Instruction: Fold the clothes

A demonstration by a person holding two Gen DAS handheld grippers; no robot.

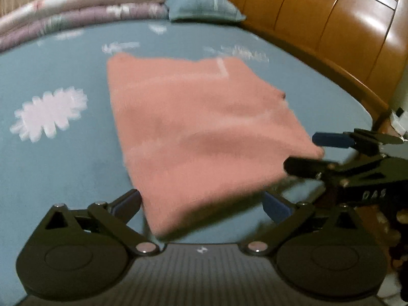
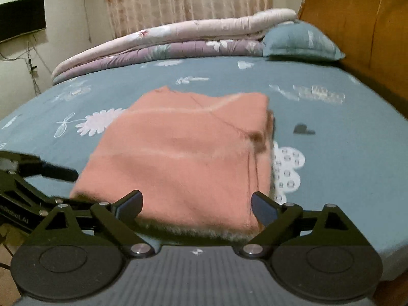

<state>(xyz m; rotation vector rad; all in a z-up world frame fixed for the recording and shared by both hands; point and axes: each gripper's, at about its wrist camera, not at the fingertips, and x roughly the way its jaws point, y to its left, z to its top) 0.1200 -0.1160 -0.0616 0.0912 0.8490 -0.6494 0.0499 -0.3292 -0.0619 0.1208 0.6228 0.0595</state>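
Note:
A pink fleecy garment [image 1: 204, 132] lies folded into a thick rectangle on the blue-grey bed sheet [image 1: 63, 168]. In the left wrist view its near corner sits between the wide-spread jaws of my left gripper [image 1: 202, 204], and the pads do not press on it. My right gripper [image 1: 306, 151] stands open at the garment's right corner. In the right wrist view the garment [image 2: 183, 158] shows its folded edge close to the camera. The right gripper [image 2: 197, 202] straddles that edge with its pads clear of the cloth. One finger [image 2: 61, 173] of the left gripper reaches in at the left.
Folded quilts [image 2: 165, 40] and a blue pillow [image 2: 301, 40] lie at the far side of the bed. A wooden headboard [image 1: 331, 25] runs along the right. A curtain [image 2: 188, 0] and a dark wall screen [image 2: 23, 17] are behind. The sheet [image 2: 344, 132] carries white flower prints.

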